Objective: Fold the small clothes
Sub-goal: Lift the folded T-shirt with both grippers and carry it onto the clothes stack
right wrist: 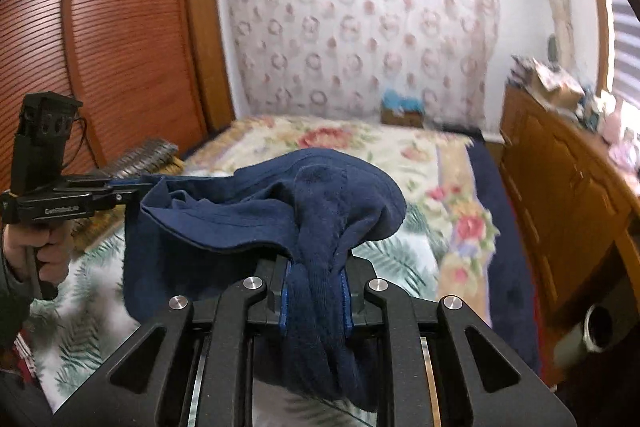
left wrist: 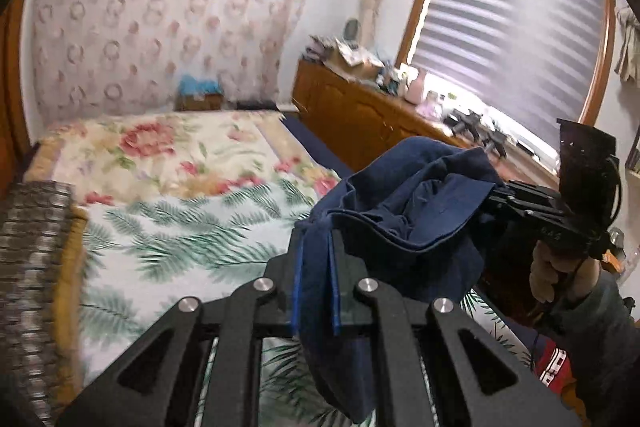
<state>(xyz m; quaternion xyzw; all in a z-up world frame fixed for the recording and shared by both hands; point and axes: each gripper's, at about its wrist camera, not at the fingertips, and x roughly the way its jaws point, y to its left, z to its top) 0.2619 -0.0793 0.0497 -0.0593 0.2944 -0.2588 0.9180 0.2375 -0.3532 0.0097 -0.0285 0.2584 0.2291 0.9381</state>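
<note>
Bunching between both tongs (left wrist: 316,267) (right wrist: 314,291): soft navy knit garment (left wrist: 408,211).

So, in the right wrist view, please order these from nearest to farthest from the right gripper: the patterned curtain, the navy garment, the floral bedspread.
1. navy garment, clamped in the right gripper.
2. floral bedspread, below and ahead.
3. patterned curtain, on the far wall.

Both tongs (left wrist: 316,291) (right wrist: 314,301) clamped, raised.
</note>
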